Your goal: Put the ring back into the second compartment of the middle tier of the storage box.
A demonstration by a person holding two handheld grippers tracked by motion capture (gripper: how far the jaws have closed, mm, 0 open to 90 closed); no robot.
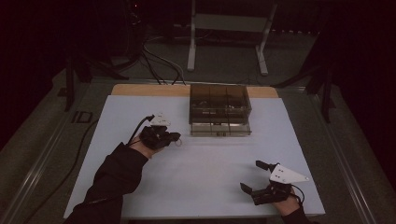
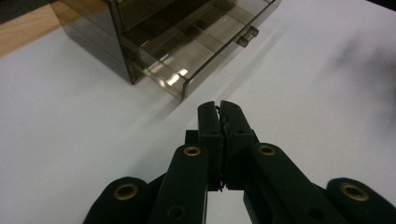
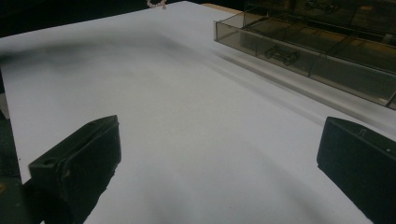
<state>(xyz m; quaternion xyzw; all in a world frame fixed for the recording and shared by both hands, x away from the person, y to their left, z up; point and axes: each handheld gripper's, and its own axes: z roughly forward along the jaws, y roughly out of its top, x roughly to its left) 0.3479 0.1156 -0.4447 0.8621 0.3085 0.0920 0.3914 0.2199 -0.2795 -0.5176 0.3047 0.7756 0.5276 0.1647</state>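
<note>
Resting on the white table [image 1: 205,163], your left gripper [image 1: 173,137] has its jaws together near a smoky plastic drawer box [image 1: 219,109] at the far side; your right gripper [image 1: 252,177] gapes, near-right. No writing readable.

This looks like a lab or recording room set up for capture work, dim and dark-walled. A white surface [image 1: 196,163] laid over a wooden board fills the middle, with grey carpeted floor [image 1: 42,135] around it. Beyond the jaws, past the far edge, stand the white metal legs of a frame [image 1: 192,42], and black cables [image 1: 159,60] trail across the floor. Black stand legs [image 1: 70,79] rise off to the side. A smoked plastic drawer box [image 1: 219,105] sits ahead of the jaws on the surface.
</note>
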